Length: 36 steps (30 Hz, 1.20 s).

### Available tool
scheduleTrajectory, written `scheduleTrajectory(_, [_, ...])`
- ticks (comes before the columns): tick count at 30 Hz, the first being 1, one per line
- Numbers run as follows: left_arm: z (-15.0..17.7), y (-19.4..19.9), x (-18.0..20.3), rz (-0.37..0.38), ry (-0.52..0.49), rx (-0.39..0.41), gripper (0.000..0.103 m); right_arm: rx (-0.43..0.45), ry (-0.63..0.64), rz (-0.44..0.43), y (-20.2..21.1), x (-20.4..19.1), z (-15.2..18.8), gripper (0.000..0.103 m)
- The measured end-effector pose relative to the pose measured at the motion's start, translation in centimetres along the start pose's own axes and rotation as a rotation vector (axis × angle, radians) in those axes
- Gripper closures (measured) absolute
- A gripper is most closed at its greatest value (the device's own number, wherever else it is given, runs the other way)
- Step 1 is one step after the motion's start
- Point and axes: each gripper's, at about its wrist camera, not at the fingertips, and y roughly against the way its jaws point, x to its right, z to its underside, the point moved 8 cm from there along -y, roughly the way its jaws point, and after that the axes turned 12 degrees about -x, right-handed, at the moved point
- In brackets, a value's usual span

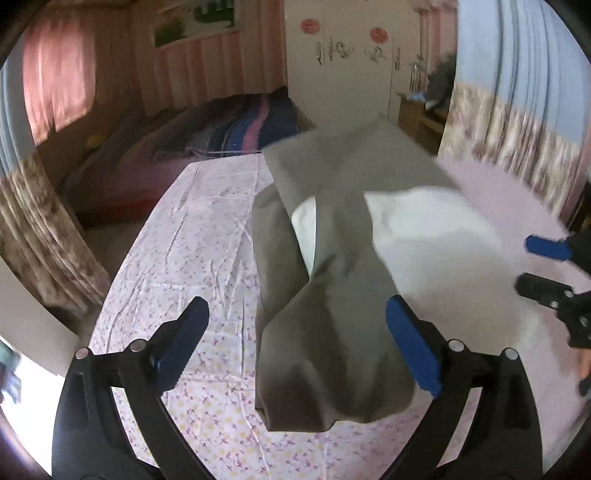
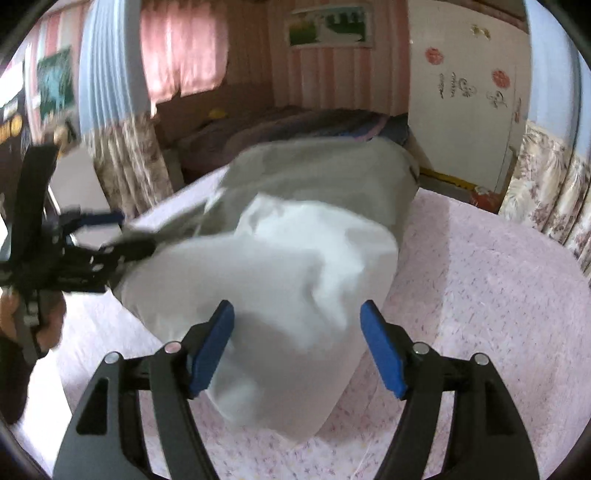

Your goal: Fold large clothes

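Bedsheet [image 1: 177, 236], one, pink and flowered, carries one grey garment [image 1: 332, 332] heaped along its middle. I judge one fold just dropped; next I must regrip an edge. Both claws stand released: left claw [image 1: 295, 347] over the garment's near end, right claw [image 2: 297, 347] beside it.

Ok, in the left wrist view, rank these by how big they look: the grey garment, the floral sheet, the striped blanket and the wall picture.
1. Floral sheet and garment: close, too alike to rank; the garment sits nearer the camera.
2. Striped blanket.
3. Wall picture, partly cut off.
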Motion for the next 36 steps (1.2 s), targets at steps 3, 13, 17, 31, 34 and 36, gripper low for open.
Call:
scheduleTrajectory(3, [1.0,-2.9,-0.8,-0.042,0.009,-0.057,0.006,-0.038,0.015,0.028,-1.9,0.3,1.1,0.026])
scheduleTrajectory(13, [1.2,-3.9,-2.0,-0.052,0.003,-0.038,0.003,-0.034,-0.031,-0.026,-2.5,1.3,0.9,0.017])
scheduleTrajectory(17, [0.7,-1.5,-3.5,0.084,0.133,-0.023,0.003,0.049,-0.204,-0.077,-0.3,3.7,-0.6,0.008])
scheduleTrajectory(31, [1.5,-6.7,-0.3,0.365,0.286,-0.135,0.003,-0.047,-0.534,-0.262,-7.6,4.7,0.9,0.002])
scheduleTrajectory(34, [1.9,-8.3,0.2,0.473,0.339,-0.182,0.003,-0.060,-0.517,-0.289,-8.8,3.6,0.8,0.003])
scheduleTrajectory(36, [1.9,-8.7,0.7,0.494,0.327,-0.188,0.005,-0.059,-0.463,-0.265,-9.0,3.1,0.4,0.005])
